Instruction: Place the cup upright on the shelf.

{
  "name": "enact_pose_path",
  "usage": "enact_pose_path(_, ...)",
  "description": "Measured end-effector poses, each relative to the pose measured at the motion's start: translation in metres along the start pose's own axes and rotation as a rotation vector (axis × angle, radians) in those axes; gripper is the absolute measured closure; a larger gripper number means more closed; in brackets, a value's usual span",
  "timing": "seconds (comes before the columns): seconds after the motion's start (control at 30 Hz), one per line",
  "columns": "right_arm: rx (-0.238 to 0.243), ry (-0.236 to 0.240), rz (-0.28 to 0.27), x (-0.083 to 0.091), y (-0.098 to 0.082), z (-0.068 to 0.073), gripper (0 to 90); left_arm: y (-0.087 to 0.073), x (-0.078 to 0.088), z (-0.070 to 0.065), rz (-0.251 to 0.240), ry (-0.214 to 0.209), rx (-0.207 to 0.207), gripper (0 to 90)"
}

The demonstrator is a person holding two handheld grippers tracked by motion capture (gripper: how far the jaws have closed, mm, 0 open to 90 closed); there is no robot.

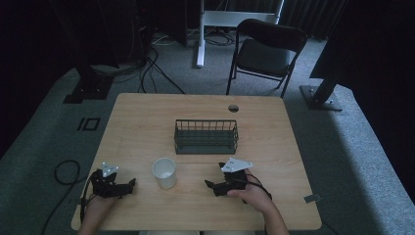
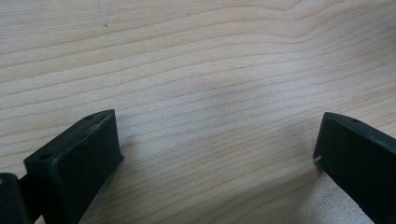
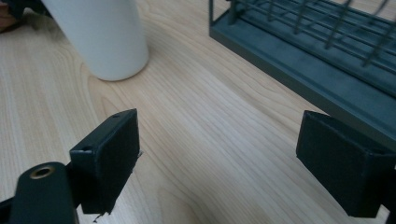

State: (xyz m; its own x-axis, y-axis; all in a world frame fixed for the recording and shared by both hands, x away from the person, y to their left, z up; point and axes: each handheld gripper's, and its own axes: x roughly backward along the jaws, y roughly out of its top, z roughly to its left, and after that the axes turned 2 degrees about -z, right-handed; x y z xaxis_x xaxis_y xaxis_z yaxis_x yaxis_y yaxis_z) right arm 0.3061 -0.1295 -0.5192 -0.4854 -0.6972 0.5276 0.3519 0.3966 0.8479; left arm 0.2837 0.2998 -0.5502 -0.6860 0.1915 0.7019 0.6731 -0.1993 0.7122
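A white cup [image 1: 164, 172] stands upright near the front middle of the wooden table [image 1: 147, 117]. Behind it sits a dark wire basket [image 1: 206, 136]. My left gripper [image 1: 128, 185] rests low at the front left, left of the cup, open over bare wood [image 2: 215, 140]. My right gripper [image 1: 215, 177] lies at the front right, pointing left toward the cup, open with nothing between its jaws. In the right gripper view the cup [image 3: 100, 35] stands ahead at upper left, the basket [image 3: 327, 60] at upper right, and the gripper [image 3: 219, 154] hovers just above the tabletop.
A round cable hole [image 1: 233, 108] sits near the table's far edge. A black chair [image 1: 266, 51] stands beyond the table, with cables on the floor [image 1: 66, 171] at left. Bare wood lies between the grippers and around the cup.
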Motion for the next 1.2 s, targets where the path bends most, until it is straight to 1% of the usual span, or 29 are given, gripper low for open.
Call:
enact_pose_path(0.17, 0.009, 0.025, -0.005, -0.008, 0.004, 0.007, 13.1, 0.0, 0.0, 0.0, 0.0, 0.0, 0.0, 0.7)
enact_pose_path(0.33, 0.02, 0.036, -0.01, -0.012, 0.008, 0.011, 13.1, 0.0, 0.0, 0.0, 0.0, 0.0, 0.0, 0.7)
enact_pose_path(0.47, 0.036, 0.054, -0.015, -0.018, 0.012, 0.017, 13.1, 0.0, 0.0, 0.0, 0.0, 0.0, 0.0, 0.7)
enact_pose_path(0.57, 0.053, 0.055, -0.017, -0.022, 0.013, 0.021, 13.1, 0.0, 0.0, 0.0, 0.0, 0.0, 0.0, 0.7)
enact_pose_path(0.63, 0.052, 0.069, -0.014, -0.028, 0.014, 0.024, 13.1, 0.0, 0.0, 0.0, 0.0, 0.0, 0.0, 0.7)
enact_pose_path(0.67, 0.052, 0.069, -0.014, -0.028, 0.014, 0.024, 13.1, 0.0, 0.0, 0.0, 0.0, 0.0, 0.0, 0.7)
enact_pose_path(0.7, 0.053, 0.081, -0.015, -0.032, 0.014, 0.027, 13.1, 0.0, 0.0, 0.0, 0.0, 0.0, 0.0, 0.7)
enact_pose_path(0.8, 0.058, 0.093, -0.02, -0.034, 0.015, 0.029, 13.1, 0.0, 0.0, 0.0, 0.0, 0.0, 0.0, 0.7)
enact_pose_path(0.97, 0.085, 0.127, -0.028, -0.043, 0.022, 0.041, 13.3, 0.0, 0.0, 0.0, 0.0, 0.0, 0.0, 0.7)
enact_pose_path(1.07, 0.096, 0.131, -0.032, -0.046, 0.024, 0.044, 13.3, 0.0, 0.0, 0.0, 0.0, 0.0, 0.0, 0.7)
enact_pose_path(1.1, 0.101, 0.137, -0.031, -0.049, 0.027, 0.047, 13.3, 0.0, 0.0, 0.0, 0.0, 0.0, 0.0, 0.7)
enact_pose_path(1.2, 0.101, 0.146, -0.033, -0.053, 0.029, 0.05, 13.3, 0.0, 0.0, 0.0, 0.0, 0.0, 0.0, 0.7)
